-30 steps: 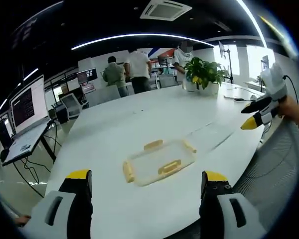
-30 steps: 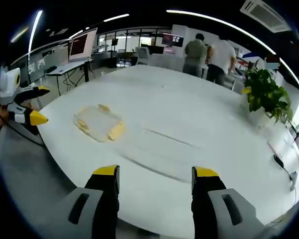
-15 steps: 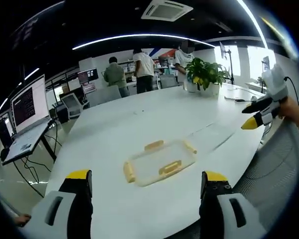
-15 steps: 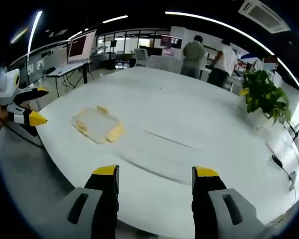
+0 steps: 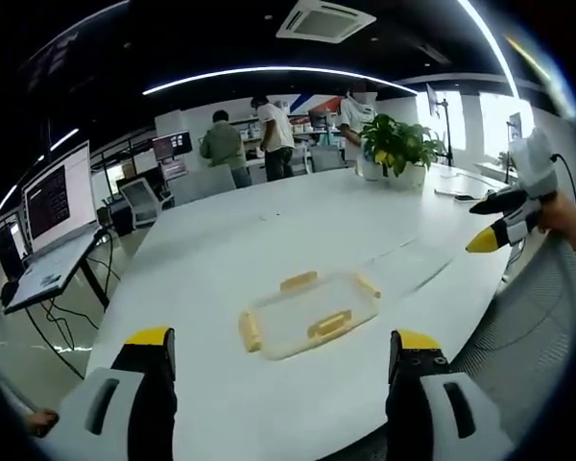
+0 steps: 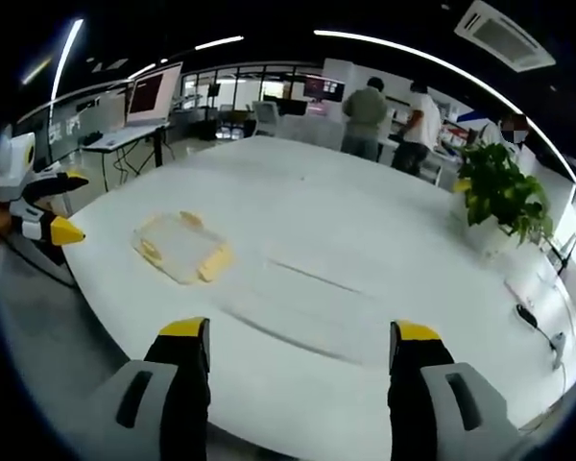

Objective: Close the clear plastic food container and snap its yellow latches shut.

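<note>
A clear container [image 5: 309, 313] with yellow latches [image 5: 328, 324] lies flat near the table's [image 5: 221, 240] near edge, between the two grippers and well apart from both. The left gripper [image 5: 276, 348] and the right gripper [image 6: 293, 336] both hover with jaws spread wide and nothing between them. The thin plastic looks light, springy and liable to skid on the smooth top, so one gripper would likely pin the lid [image 6: 178, 246] while the other presses each latch at its outer end.

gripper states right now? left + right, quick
Left gripper: open, holding nothing, short of the container.
Right gripper: open, holding nothing, above the white table.
</note>
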